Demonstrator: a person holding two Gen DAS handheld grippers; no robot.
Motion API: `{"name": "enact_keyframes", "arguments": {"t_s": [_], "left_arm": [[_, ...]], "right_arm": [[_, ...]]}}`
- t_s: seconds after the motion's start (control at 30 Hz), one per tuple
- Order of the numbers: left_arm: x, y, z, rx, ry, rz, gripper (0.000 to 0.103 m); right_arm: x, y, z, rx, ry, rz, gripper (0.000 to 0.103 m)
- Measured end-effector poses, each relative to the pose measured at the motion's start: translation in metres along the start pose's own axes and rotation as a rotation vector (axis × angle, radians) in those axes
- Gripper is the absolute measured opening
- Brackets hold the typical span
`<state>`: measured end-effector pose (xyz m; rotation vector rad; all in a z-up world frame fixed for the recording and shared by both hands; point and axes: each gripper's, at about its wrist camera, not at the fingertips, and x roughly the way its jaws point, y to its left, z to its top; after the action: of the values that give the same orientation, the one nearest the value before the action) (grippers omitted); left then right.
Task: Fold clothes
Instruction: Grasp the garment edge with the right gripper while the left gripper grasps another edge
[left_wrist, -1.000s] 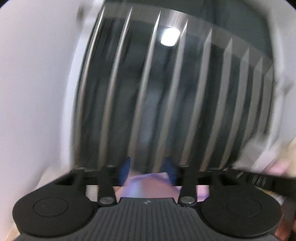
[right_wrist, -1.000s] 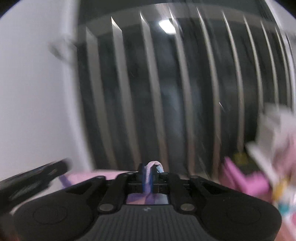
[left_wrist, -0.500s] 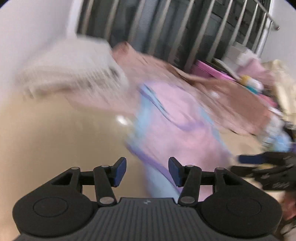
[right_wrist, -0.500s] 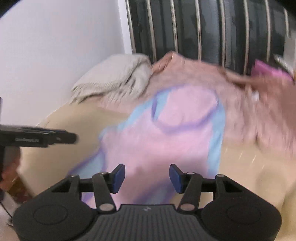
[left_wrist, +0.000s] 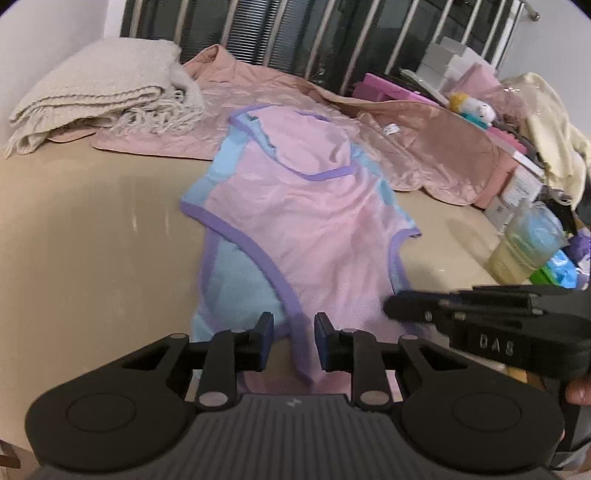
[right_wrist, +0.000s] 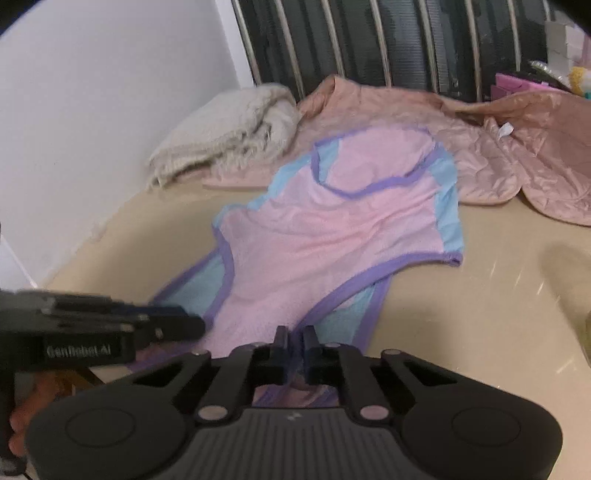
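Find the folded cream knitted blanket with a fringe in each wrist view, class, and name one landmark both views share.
Left wrist view: the folded cream knitted blanket lies at upper left, on the beige table.
Right wrist view: it lies left of centre, near the white wall.
Shared landmark: the pink garment with purple trim, spread in the middle of both views.

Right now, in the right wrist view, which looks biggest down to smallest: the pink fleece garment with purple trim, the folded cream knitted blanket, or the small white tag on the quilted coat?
1. Pink fleece garment with purple trim, nearer the camera, which flatters it.
2. Folded cream knitted blanket.
3. Small white tag, by far the smallest.
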<state>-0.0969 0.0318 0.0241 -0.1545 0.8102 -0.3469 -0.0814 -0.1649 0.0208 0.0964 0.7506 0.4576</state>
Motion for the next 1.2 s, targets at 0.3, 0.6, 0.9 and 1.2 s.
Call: {"name": "enact_keyframes", "arguments": {"t_s": [0.3,0.6,0.9,1.2], "left_arm": [[0.009,0.0,0.0,-0.043,-0.011,-0.01,0.002],[-0.017,0.013,0.043,-0.112,-0.17,-0.074,0.002],[0.035,0.032,0.117,-0.072,-0.235,0.173,0.023],[-0.033,0.027,0.014,0.107,-0.193,0.1,0.04]], "right_arm": [[0.003,0.0,-0.01,0.008,-0.003,0.006,0.018],[-0.016,0.005,0.027,-0.008,-0.124,0.027,0.004],[0.056,-0.003,0.118,-0.115,-0.182,-0.18,0.025],[-0.014,0.023,0.03,-0.202,-0.096,0.025,0.031]]}}
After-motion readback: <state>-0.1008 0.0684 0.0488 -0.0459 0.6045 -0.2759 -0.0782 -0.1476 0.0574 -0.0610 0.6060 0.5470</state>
